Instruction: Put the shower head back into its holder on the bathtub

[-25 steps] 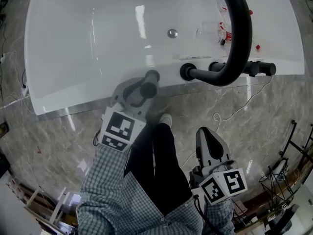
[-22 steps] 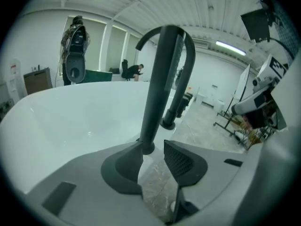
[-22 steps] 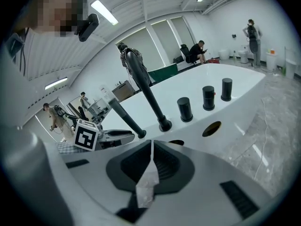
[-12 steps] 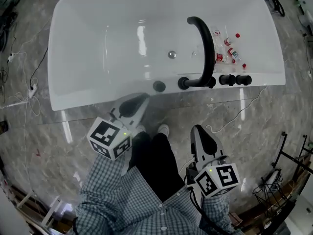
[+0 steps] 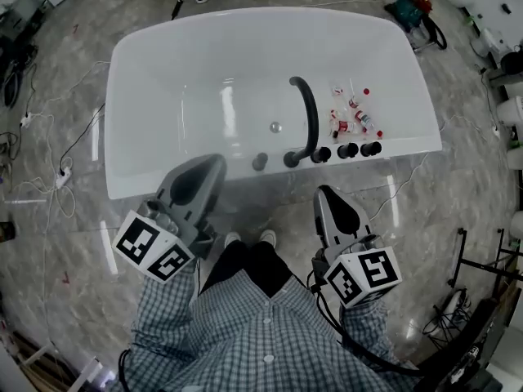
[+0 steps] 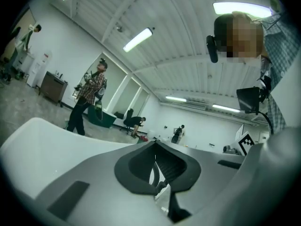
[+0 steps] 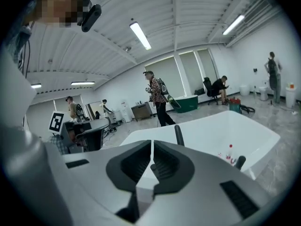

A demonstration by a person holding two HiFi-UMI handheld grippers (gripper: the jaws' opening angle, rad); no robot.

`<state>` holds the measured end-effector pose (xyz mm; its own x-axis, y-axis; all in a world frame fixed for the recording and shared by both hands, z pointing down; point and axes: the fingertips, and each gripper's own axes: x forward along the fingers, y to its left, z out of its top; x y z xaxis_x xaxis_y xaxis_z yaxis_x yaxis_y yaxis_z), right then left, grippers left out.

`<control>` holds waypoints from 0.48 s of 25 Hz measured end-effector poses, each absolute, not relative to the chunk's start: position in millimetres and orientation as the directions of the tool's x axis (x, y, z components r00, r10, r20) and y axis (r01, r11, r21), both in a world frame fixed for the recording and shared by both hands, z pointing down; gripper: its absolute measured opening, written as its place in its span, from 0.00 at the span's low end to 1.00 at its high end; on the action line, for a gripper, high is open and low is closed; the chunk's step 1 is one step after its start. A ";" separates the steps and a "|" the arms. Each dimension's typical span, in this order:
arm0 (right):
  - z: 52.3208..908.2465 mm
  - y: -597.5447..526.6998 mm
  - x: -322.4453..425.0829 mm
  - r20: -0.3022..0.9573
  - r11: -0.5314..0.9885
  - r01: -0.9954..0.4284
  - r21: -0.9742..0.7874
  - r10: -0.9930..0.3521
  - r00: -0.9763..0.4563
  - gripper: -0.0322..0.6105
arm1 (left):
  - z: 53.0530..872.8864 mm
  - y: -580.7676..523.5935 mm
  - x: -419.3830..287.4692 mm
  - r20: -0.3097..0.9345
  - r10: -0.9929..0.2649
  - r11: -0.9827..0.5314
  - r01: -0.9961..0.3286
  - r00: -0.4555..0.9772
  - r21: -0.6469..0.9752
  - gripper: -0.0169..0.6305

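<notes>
To my eye the job is finished. The shower head [image 5: 260,161] shows as a dark round knob on the near rim of the bathtub [image 5: 163,72], just left of the foot of the tap [image 5: 309,113], and nothing holds it. I judge it seated in its holder, though the holder itself is too small to make out. Nothing seems left but to walk off.

The left claw [image 5: 211,166] hangs on the near side of the tap, off to its left and clear of the rim, pinched fully together with nothing in it. The right claw [image 5: 327,194] hangs near and to the right of the tap, its jaws likewise pressed together on nothing.

A second ago the left claw was down at the rim, spread wide at the shower head just left of the tap. Since then it has let go, lifted away and snapped together. The right claw has risen too. The whole tub now lies well below and fully in view, where before the tap loomed large. The small bottles [image 5: 351,117] in the tub, just right of the tap, lie as they did.
</notes>
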<state>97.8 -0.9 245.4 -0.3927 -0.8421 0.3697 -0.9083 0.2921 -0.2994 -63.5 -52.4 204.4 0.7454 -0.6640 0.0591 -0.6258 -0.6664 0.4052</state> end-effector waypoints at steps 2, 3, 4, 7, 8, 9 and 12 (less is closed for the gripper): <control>217.6 -6.6 98.5 0.323 0.311 -0.914 -0.262 -0.864 -0.386 0.09 | 175.1 -43.4 -70.0 0.036 -0.653 -0.694 -0.618 0.756 0.369 0.04; 205.2 -7.7 99.2 0.299 0.312 -0.916 -0.250 -0.875 -0.380 0.09 | 162.4 -37.5 -73.0 0.027 -0.650 -0.704 -0.615 0.760 0.357 0.04; 193.8 -7.6 100.2 0.278 0.311 -0.919 -0.244 -0.885 -0.373 0.09 | 150.9 -30.7 -75.5 0.021 -0.647 -0.711 -0.612 0.762 0.346 0.04; 167.3 -7.3 98.9 0.225 0.313 -0.921 -0.233 -0.904 -0.364 0.09 | 125.5 -12.6 -80.5 0.018 -0.642 -0.727 -0.617 0.766 0.302 0.04; 160.9 -7.1 96.4 0.210 0.319 -0.920 -0.227 -0.907 -0.366 0.09 | 120.3 -7.9 -82.1 0.021 -0.642 -0.731 -0.619 0.767 0.285 0.04; 155.5 -6.0 93.7 0.198 0.325 -0.920 -0.220 -0.908 -0.368 0.09 | 116.4 -3.0 -83.7 0.023 -0.641 -0.734 -0.622 0.767 0.273 0.04; 142.3 -2.6 86.9 0.165 0.341 -0.918 -0.202 -0.912 -0.375 0.09 | 107.6 7.2 -89.2 0.012 -0.643 -0.736 -0.622 0.766 0.268 0.04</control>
<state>86.9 -2.6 142.3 -0.3749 -0.9123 0.1648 -0.9181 0.3408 -0.2024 -89.2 7.2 107.6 0.7658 -0.6430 0.0117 -0.6219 -0.7358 0.2679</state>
